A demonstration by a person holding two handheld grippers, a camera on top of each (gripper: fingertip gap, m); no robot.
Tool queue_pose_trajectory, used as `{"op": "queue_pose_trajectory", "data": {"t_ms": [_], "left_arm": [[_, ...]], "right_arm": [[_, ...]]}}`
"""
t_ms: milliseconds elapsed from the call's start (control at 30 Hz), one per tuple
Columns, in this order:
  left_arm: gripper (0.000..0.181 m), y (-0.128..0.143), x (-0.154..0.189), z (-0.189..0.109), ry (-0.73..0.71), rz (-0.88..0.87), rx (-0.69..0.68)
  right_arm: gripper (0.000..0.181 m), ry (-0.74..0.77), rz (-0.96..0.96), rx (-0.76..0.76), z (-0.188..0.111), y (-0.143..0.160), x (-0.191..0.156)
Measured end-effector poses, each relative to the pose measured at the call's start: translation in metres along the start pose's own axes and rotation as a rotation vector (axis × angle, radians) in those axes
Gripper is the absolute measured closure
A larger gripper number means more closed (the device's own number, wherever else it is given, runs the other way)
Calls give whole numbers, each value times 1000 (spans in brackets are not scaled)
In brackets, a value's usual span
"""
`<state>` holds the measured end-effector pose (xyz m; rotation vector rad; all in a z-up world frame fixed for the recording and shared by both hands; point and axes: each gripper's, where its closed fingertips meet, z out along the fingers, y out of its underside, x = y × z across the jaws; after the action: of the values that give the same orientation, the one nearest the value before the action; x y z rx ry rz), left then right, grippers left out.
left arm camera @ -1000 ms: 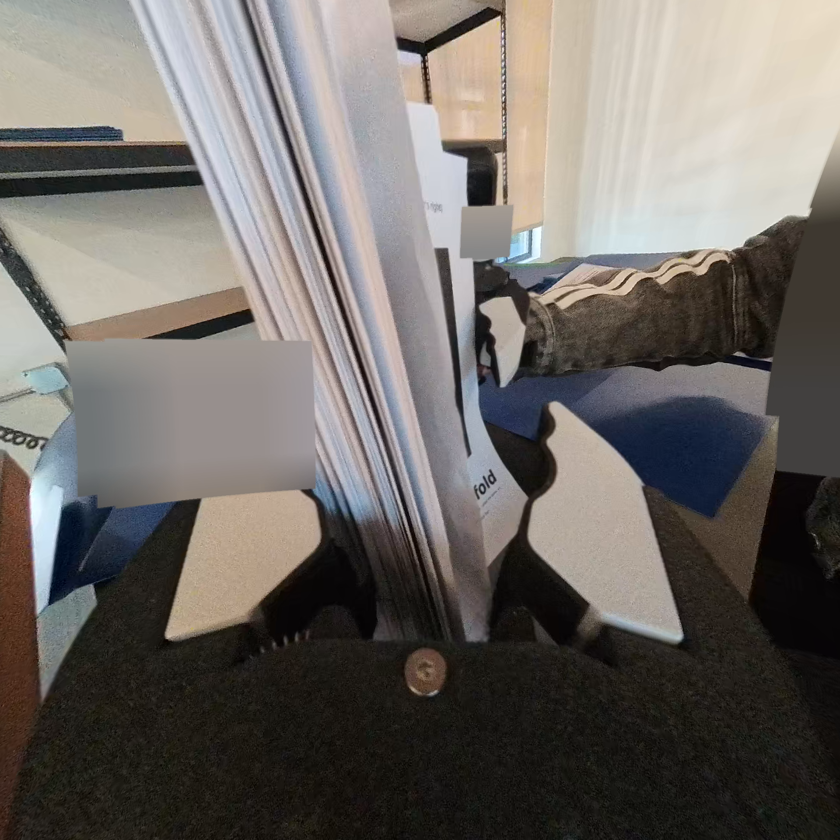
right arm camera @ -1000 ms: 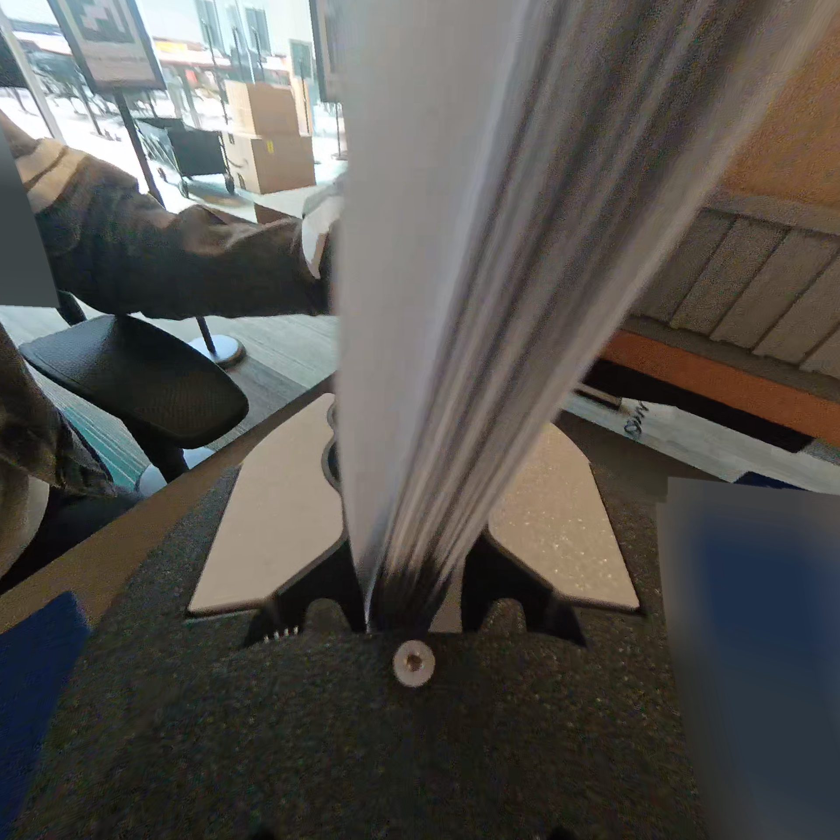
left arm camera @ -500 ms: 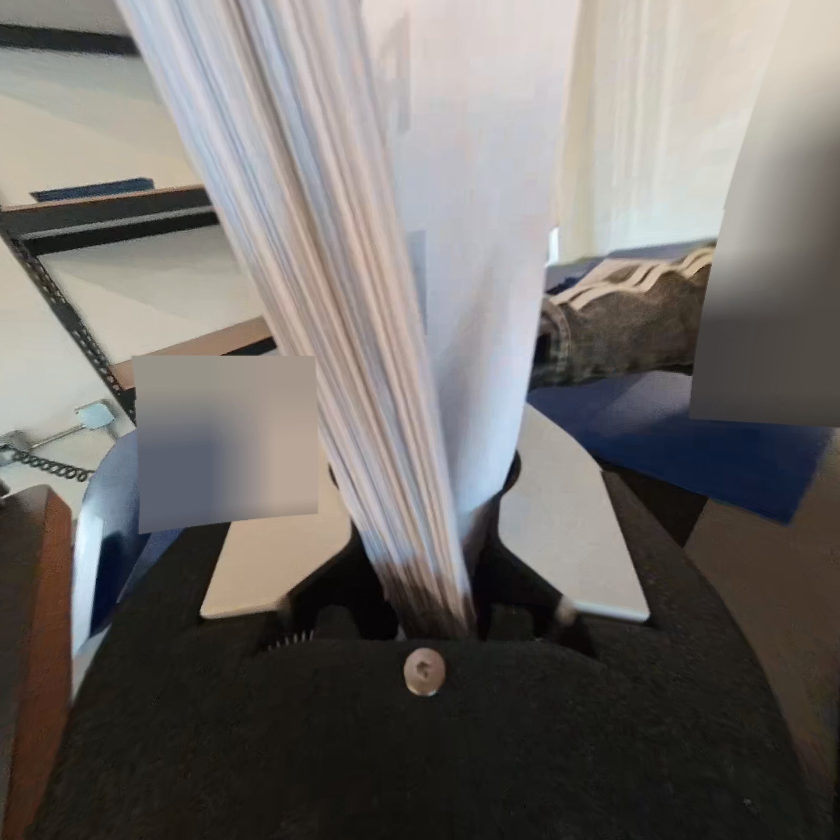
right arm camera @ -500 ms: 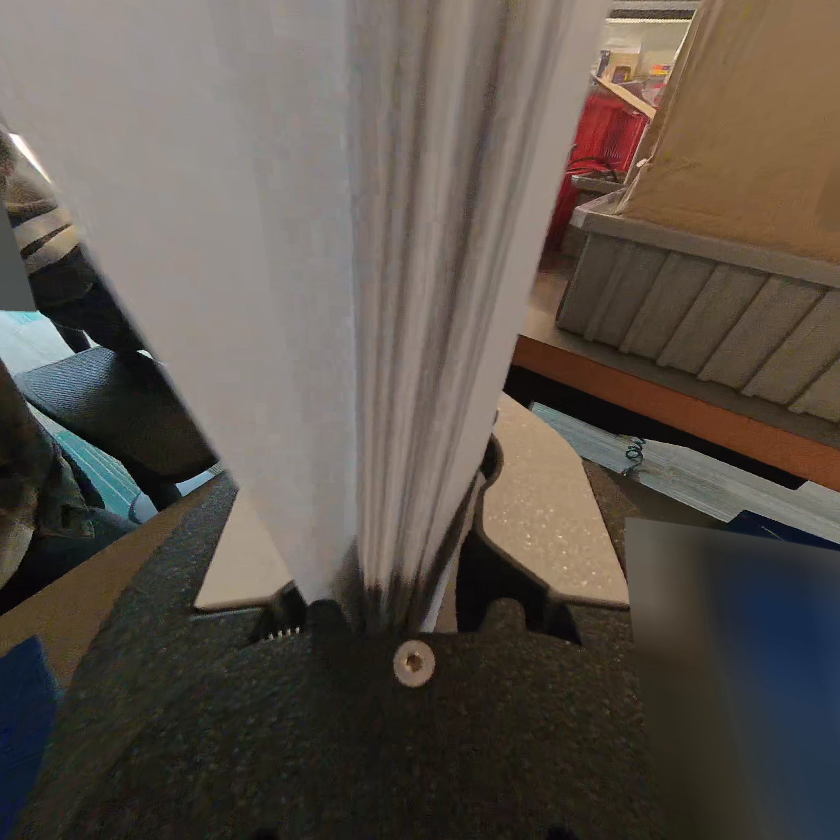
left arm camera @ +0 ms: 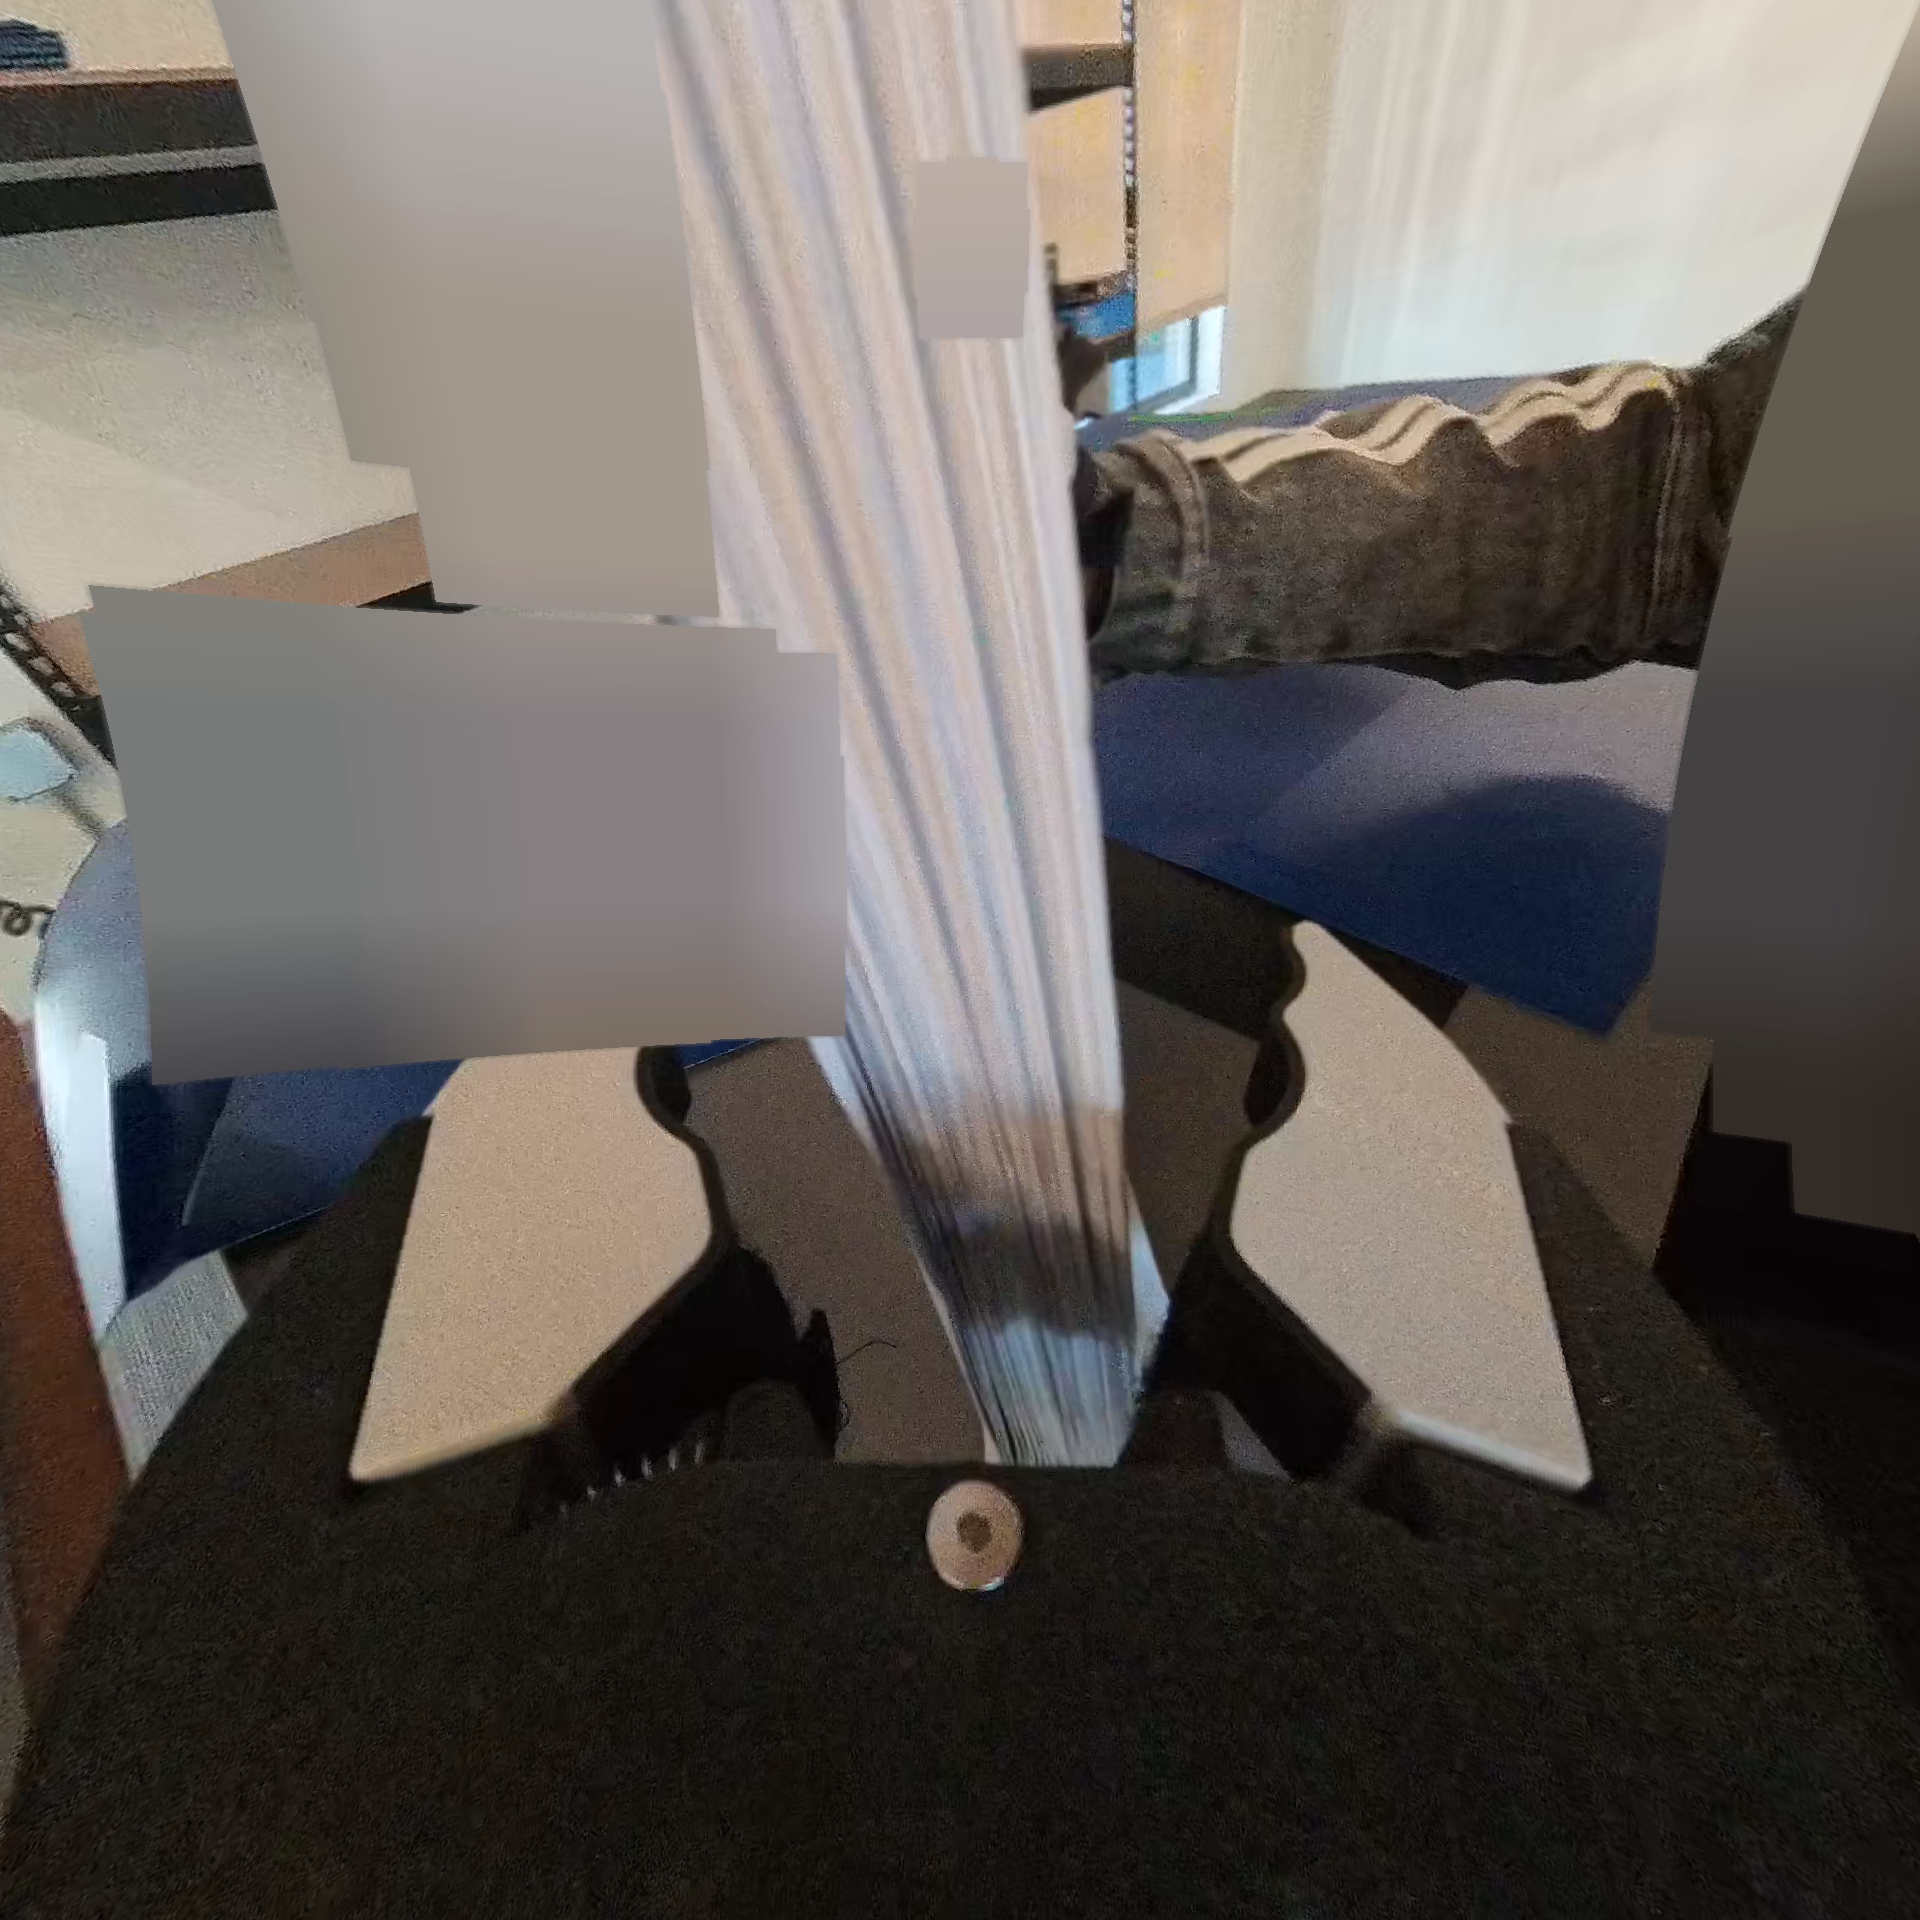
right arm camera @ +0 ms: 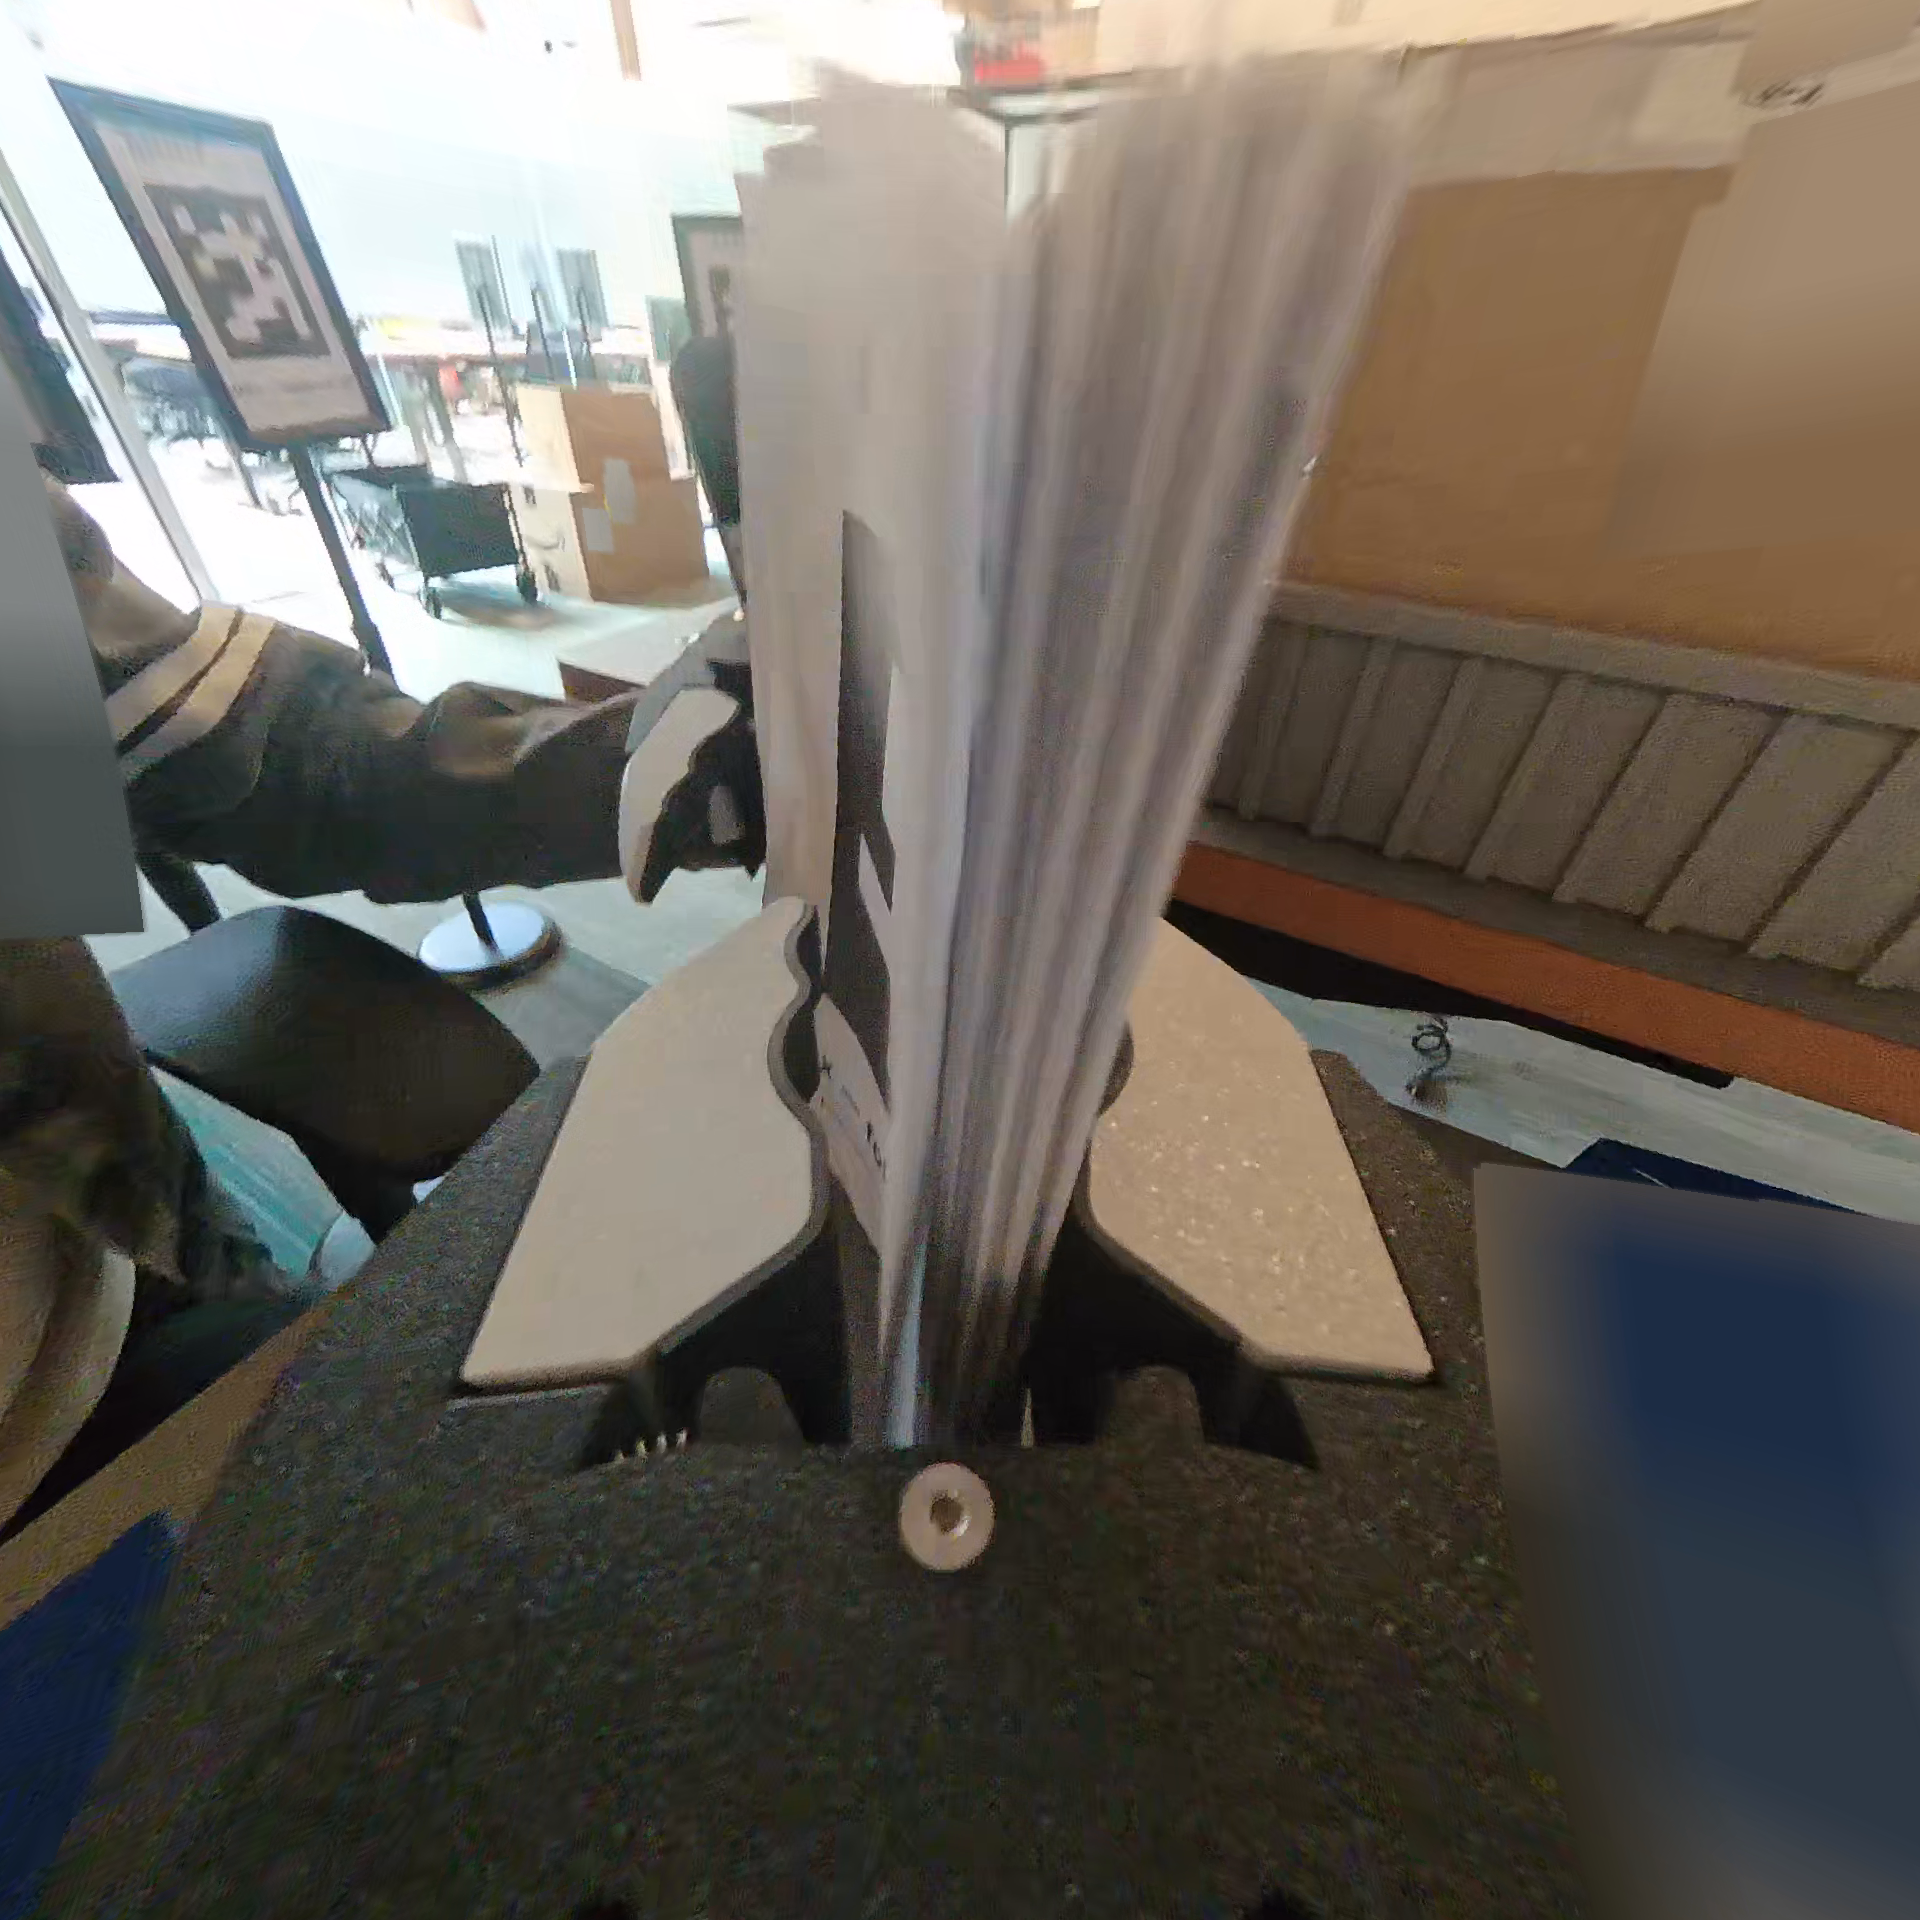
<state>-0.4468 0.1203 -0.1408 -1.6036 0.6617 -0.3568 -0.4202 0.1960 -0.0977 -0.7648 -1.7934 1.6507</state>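
Observation:
A thick stack of white paper [left arm camera: 966, 727] stands on edge between both grippers. In the left wrist view my left gripper [left arm camera: 971, 997] is open wide; the stack sits in the gap, closer to the right finger [left arm camera: 1392, 1216]. In the right wrist view my right gripper [right arm camera: 966, 935] is shut on the same stack [right arm camera: 1039, 623], whose outer sheet bears a black print. The left gripper also shows there [right arm camera: 686, 790] at the stack's far edge, held by a dark striped sleeve [right arm camera: 343, 769]. The right gripper is hidden behind the stack in the left wrist view.
Blue sheets [left arm camera: 1403, 810] lie on the table beyond the left gripper. A metal shelf [left arm camera: 104, 156] stands at the left. A grey bin [right arm camera: 1558, 790] holding a cardboard box [right arm camera: 1507, 416] sits on an orange-edged shelf at the right. A black chair [right arm camera: 312, 1039] and a sign stand [right arm camera: 260, 291] are at the left.
My left gripper, shut on the stack half a second ago, has opened wide. The right gripper has kept its hold while the stack swung and now stands more upright.

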Motion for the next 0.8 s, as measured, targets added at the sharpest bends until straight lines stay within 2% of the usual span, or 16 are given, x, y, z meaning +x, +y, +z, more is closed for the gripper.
{"op": "queue_pose_trajectory", "data": {"t_ms": [33, 133, 233, 333, 367, 400, 500, 600, 667, 700, 767, 800], "left_arm": [[76, 4, 4, 0, 10, 11, 1], [93, 9, -2, -3, -56, 38, 38], [101, 19, 0, 3, -94, 39, 29], [86, 20, 6, 27, -86, 21, 26], [90, 17, 6, 32, -92, 43, 22], [97, 12, 3, 33, -112, 82, 25], [87, -6, -18, 27, -197, 60, 124], [84, -1, -8, 49, -99, -15, 81], [104, 1, -9, 47, -124, 29, 67], [114, 1, -8, 42, -110, 36, 87], [114, 2, -2, 33, -84, 35, 99], [104, 2, -1, 28, -86, 53, 91]], "right_arm": [[134, 16, -6, 17, 0, 2, 3], [145, 17, -48, -35, 6, 17, 3], [143, -40, -14, -21, 5, 17, -4], [141, -120, 11, 2, 5, 16, -14], [139, -109, 3, -10, 4, 17, -12], [138, -82, -14, -24, 2, 20, -9], [131, -49, -27, -84, -1, 41, -4], [130, -32, -42, -143, 15, 57, -6], [146, 68, -87, -195, 11, 61, 9], [158, 54, -87, -202, 8, 62, 9], [164, -1, -98, -197, 7, 61, 0], [165, 8, -113, -208, 6, 61, 0]]}}
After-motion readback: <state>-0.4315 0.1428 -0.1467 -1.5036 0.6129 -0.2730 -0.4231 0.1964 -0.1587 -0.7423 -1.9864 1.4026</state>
